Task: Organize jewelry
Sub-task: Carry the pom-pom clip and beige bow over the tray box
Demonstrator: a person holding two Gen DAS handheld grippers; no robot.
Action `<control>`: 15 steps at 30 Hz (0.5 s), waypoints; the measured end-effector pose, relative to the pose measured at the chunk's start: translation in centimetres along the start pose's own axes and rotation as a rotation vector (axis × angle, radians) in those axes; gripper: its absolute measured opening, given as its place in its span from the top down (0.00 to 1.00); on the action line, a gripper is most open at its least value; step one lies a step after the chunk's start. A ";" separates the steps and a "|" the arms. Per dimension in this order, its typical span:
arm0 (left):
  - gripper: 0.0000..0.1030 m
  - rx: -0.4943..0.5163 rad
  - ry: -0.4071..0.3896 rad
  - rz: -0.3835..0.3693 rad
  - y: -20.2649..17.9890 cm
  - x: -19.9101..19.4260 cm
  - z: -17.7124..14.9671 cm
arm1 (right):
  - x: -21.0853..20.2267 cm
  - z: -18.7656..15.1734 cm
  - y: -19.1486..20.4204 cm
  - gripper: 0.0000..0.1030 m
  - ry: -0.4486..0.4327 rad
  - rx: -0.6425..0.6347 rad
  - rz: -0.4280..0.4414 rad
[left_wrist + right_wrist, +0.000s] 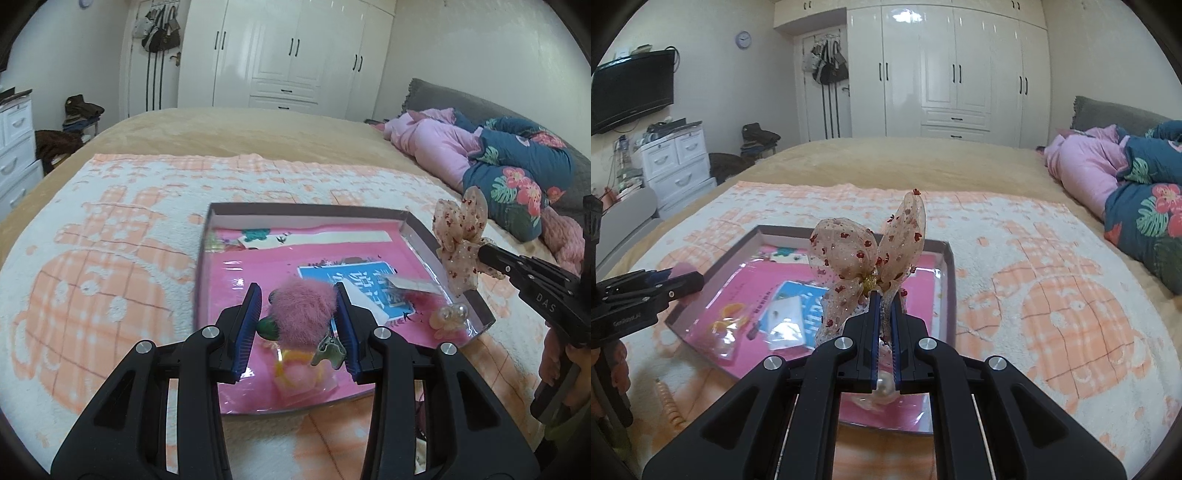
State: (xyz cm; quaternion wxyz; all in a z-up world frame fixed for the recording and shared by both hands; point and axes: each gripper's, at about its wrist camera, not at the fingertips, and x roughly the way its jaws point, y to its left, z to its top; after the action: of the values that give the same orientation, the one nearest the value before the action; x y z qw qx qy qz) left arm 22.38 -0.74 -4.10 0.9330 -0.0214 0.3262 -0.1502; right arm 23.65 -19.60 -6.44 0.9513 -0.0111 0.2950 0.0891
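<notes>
**Two hair clips held over the tray**

The right gripper (884, 314) was clamped on a sheer bow clip (866, 254), raised above the shallow tray (948, 266). Its gauze loops looked light and crushable, best pinched at the stiff clip base. The left gripper (299, 314) had closed on a soft pink pom-pom clip (301, 308). Inside the tray lay a blue card (321, 275), a small packet (785, 325) and a pearl flower piece (448, 318).
</notes>
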 end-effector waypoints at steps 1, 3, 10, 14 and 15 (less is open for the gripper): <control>0.70 0.005 0.006 0.001 -0.2 0.3 0.0 | 0.2 0.0 -0.2 0.94 0.004 0.002 -0.004; 0.70 0.009 0.018 -0.001 -0.4 0.9 -0.1 | 0.6 -0.1 -0.4 0.94 0.011 0.003 -0.011; 0.70 0.023 0.058 -0.001 -1.2 2.3 -0.3 | 2.0 -0.2 -1.1 0.94 0.032 0.009 -0.025; 0.70 0.026 0.078 -0.007 -1.4 3.0 -0.4 | 2.9 -0.2 -1.3 0.94 0.050 0.026 -0.021; 0.70 0.027 0.083 -0.007 -1.5 3.2 -0.5 | 3.2 -0.2 -1.4 0.94 0.057 0.035 -0.018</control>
State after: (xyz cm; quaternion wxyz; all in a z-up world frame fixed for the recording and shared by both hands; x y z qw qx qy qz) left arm 24.08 -3.10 -6.21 0.9184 -0.0039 0.3626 -0.1586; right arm 26.40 -20.52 -8.42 0.9433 0.0004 0.3234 0.0748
